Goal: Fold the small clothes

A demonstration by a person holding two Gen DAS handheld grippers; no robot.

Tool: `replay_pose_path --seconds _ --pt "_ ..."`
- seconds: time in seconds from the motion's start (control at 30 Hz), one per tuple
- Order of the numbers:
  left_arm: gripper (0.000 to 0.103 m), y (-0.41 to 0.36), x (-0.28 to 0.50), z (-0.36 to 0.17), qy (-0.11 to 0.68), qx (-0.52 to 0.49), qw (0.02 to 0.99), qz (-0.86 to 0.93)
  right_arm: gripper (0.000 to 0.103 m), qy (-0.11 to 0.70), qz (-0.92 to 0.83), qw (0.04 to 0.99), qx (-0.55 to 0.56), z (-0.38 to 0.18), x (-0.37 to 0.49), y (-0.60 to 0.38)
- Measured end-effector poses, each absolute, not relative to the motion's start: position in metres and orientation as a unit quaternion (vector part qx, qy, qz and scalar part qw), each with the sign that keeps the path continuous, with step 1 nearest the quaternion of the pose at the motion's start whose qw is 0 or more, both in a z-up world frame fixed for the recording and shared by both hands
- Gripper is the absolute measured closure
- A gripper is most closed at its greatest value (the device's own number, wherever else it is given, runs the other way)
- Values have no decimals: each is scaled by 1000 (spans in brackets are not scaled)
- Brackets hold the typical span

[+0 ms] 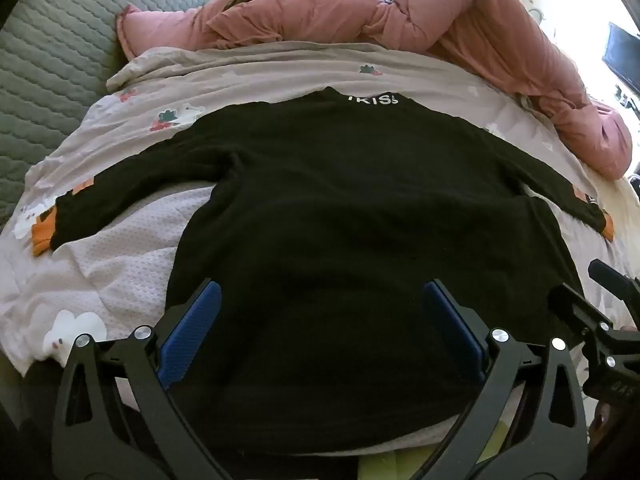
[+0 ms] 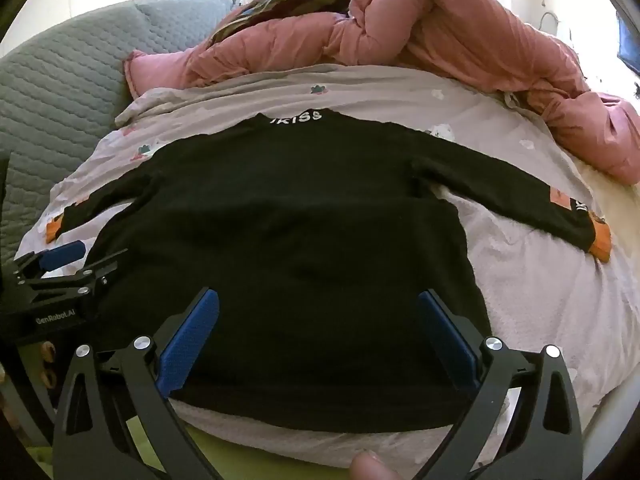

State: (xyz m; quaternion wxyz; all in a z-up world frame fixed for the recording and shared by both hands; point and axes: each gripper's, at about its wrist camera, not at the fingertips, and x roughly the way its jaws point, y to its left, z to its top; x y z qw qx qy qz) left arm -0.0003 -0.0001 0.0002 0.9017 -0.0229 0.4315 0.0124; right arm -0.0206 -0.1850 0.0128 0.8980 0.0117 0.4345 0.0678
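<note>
A small black long-sleeved top (image 1: 320, 208) with white lettering at the collar and orange cuffs lies flat on the bed, sleeves spread to both sides, hem nearest me. It also shows in the right wrist view (image 2: 288, 220). My left gripper (image 1: 322, 292) is open, its blue pads above the hem area, holding nothing. My right gripper (image 2: 318, 300) is open over the lower part of the top, also empty. The left gripper (image 2: 76, 256) shows at the left edge of the right wrist view, and the right gripper (image 1: 608, 280) at the right edge of the left wrist view.
The top lies on a pale grey patterned sheet (image 1: 120, 264). A bunched pink duvet (image 1: 460, 32) lies along the far side. A grey quilted headboard or cushion (image 1: 44, 60) stands at the left. The bed's near edge runs just below the hem (image 2: 280, 444).
</note>
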Motion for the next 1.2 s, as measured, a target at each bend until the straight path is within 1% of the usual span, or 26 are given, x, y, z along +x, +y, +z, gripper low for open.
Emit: replay_pose_path --seconds 0.1,0.33,0.43,1.2 --pt "8 0 0 0 432 -24 902 11 4 440 71 895 10 8 -19 -184" --pt "8 0 0 0 432 -25 902 11 4 433 61 900 0 24 -23 -184" --pt "8 -1 0 1 430 -23 902 10 4 429 64 901 -2 18 -21 -184" --pt "8 4 -1 1 426 -22 904 12 4 429 63 901 -8 18 -22 -182"
